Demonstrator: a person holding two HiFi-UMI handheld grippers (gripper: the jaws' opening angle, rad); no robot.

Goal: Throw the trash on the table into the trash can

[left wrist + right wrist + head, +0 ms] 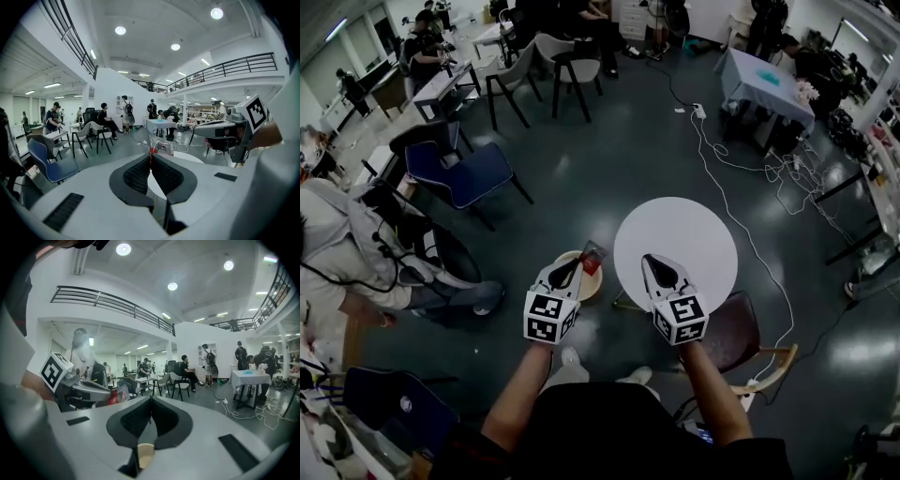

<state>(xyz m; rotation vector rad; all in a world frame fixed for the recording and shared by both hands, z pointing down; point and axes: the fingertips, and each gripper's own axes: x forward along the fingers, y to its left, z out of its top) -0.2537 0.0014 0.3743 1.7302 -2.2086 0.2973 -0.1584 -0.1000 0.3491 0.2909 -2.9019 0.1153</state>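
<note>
The left gripper [578, 263] is pinching a red-and-clear wrapper [593, 255] in its fingers over the trash can [592, 285] at the worktop's [698, 225] nine o'clock, apparently for dropping, while the right gripper's [651, 263] fingers are pressing together, empty.

Entry, nearest item first.

- **Left gripper [151, 157]:** we record its dark ribbed pads pressed together on a wrapper [161, 146]. The wrapper is clear with a red edge and stands up past the tips.
- **Beneath the jaws:** a white round table [187, 158].
- **At right:** the right gripper [198, 131], pointing leftward, with its marker cube [255, 112] and the right hand [266, 136] behind it.
- **At left:** a blue chair [49, 161], and beyond it dark chairs [91, 133] on a grey floor.
- **Further back:** we list a cloth-covered table [157, 124], a white cable [143, 141] on the floor and several people, seated and standing.
- **Overhead:** a railed balcony [234, 65] and round ceiling lights [120, 30].
</note>
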